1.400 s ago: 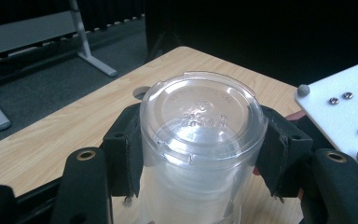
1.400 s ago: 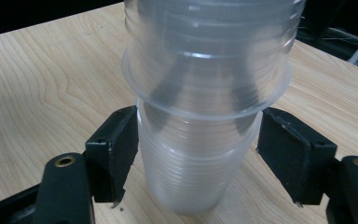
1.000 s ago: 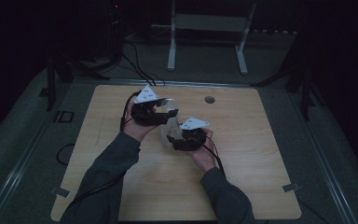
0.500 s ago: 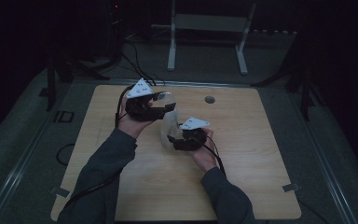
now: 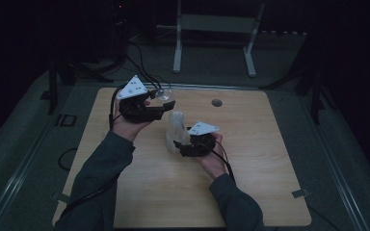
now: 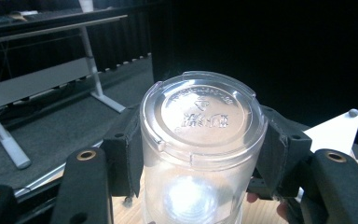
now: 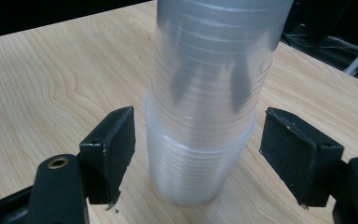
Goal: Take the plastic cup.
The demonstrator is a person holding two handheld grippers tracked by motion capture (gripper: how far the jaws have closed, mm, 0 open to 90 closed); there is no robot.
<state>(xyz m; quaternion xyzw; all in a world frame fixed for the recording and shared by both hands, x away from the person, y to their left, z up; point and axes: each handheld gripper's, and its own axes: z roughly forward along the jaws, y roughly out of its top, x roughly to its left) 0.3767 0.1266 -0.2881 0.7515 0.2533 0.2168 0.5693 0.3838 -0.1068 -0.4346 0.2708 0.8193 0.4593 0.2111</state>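
Pale wooden table (image 5: 270, 183) — clear cup stack (image 5: 174, 137) standing on it

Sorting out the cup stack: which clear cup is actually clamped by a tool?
The uppermost cup, base toward the camera: the left tool presses both its sides. The lower cups stand between the right tool untouched.

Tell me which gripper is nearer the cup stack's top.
Left. The left gripper is clamped on the top of the cup stack; the right gripper sits open around the bottom, pads clear.
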